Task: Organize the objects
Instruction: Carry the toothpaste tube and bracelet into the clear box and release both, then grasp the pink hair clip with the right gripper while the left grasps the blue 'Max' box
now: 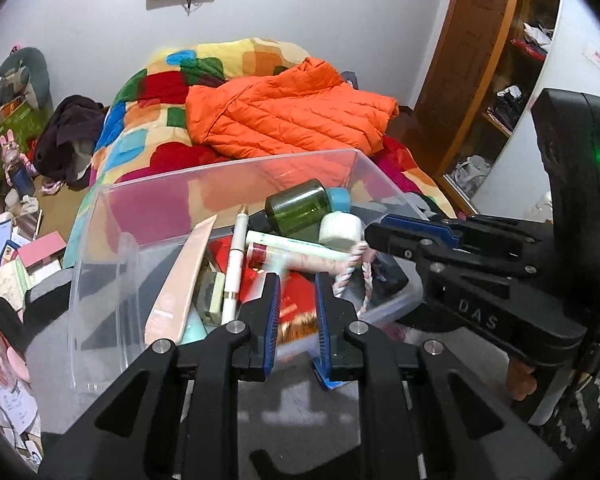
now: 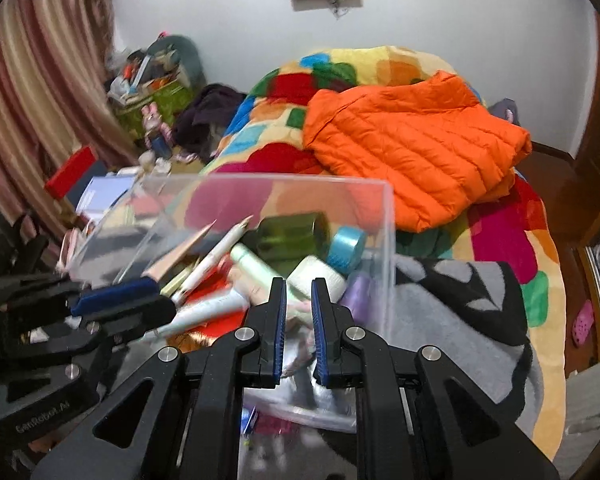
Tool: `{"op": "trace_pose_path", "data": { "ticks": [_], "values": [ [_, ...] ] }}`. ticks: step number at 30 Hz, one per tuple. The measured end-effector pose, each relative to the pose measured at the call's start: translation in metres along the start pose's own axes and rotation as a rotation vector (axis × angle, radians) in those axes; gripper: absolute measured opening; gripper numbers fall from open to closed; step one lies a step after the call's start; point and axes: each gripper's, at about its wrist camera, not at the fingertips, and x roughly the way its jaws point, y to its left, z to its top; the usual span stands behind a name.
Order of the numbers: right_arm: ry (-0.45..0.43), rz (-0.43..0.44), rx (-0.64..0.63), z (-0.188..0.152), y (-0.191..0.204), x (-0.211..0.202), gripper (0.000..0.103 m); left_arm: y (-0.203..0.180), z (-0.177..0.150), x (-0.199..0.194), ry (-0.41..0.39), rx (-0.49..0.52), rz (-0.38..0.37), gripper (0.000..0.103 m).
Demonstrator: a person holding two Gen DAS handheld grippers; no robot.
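The black left gripper with blue finger pads point(image 1: 296, 280) reaches forward, its jaws parted by a narrow gap. The matching black right gripper point(image 2: 299, 285) points forward, jaws likewise slightly apart.

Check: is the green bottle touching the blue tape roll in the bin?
Touching. The right wrist view shows the blue tape roll butted against the end of the green bottle with no gap; the left wrist view agrees.

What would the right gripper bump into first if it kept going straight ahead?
Probably the white round cap lying in the clear plastic bin, just past the right gripper tips. Depth is hard to judge here.
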Motion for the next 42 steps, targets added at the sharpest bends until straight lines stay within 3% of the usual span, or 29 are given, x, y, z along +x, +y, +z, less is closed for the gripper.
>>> {"op": "trace_pose_path", "data": {
  "ticks": [4,10,15,27,31,32,34,42],
  "values": [
    [-0.035,0.014,-0.021,-0.007,0.004,-0.021,0.018,-0.004,-0.006,-0.015,-0.023,0.004,-0.017,0.017],
    [-0.081,0.046,-0.029,-0.023,0.006,-0.058,0.027,-0.009,-0.021,-0.040,-0.056,0.010,-0.021,0.035],
    [-0.058,0.010,-0.020,-0.048,0.006,-0.061,0.039,-0.005,-0.038,-0.049,-0.057,-0.009,0.000,0.053],
    [0.100,-0.036,0.014,-0.073,0.004,0.005,0.039,0.016,-0.082,-0.031,0.065,-0.096,0.049,0.057],
    [0.102,-0.034,-0.009,-0.075,0.008,0.007,0.037,0.013,-0.083,-0.022,0.087,-0.094,0.057,0.058],
    [0.107,-0.032,-0.019,-0.076,0.009,0.008,0.030,0.011,-0.083,-0.020,0.090,-0.090,0.057,0.058],
    [0.104,-0.039,-0.028,-0.077,0.012,0.008,0.024,0.004,-0.080,-0.015,0.096,-0.072,0.055,0.058],
    [0.060,-0.007,0.000,-0.080,0.001,-0.013,0.024,-0.023,-0.061,0.007,0.123,-0.014,0.052,0.065]
  ]
}}
